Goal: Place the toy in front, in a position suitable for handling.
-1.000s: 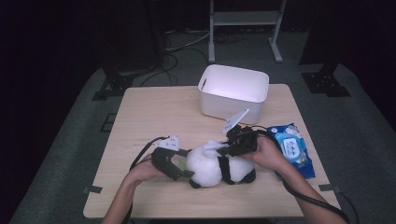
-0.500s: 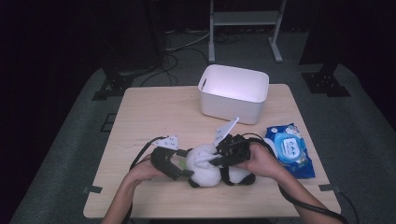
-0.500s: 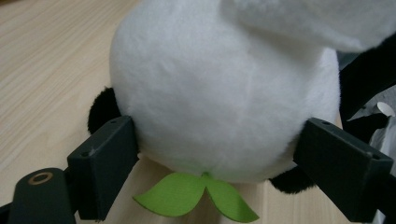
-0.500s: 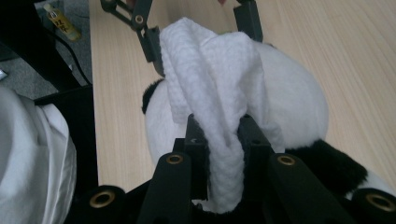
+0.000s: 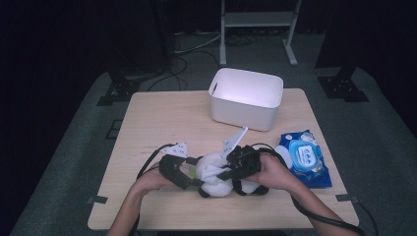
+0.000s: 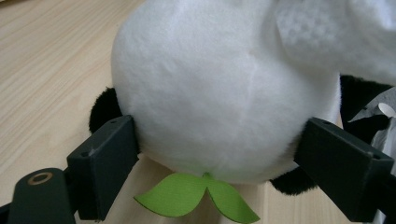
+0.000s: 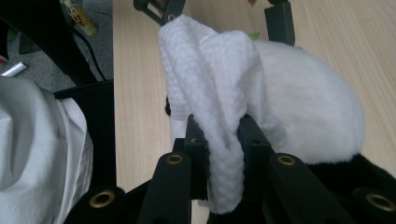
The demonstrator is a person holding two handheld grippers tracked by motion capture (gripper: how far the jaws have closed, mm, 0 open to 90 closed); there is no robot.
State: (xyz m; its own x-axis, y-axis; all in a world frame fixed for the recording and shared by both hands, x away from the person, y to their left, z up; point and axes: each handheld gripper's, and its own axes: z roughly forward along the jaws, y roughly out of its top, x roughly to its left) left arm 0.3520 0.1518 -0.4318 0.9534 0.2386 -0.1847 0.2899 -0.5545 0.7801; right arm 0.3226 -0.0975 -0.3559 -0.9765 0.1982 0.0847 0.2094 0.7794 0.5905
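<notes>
Left claw [image 6: 210, 154] clamps wide around the panda plush [image 5: 216, 174] at the near desk [image 5: 162, 118] edge, steadying it so the right claw [image 7: 223, 140], pinching a white wipe [image 7: 215, 93], can rub it

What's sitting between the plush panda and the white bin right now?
In the high view, bare tabletop lies between the plush panda and the white bin.

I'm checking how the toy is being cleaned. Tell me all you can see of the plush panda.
The panda is soft white plush with black limbs and a green leaf tag beneath. It lies on the table near the front edge. The left gripper clamps its round white body from both sides; the right gripper presses a folded white wipe onto it.
</notes>
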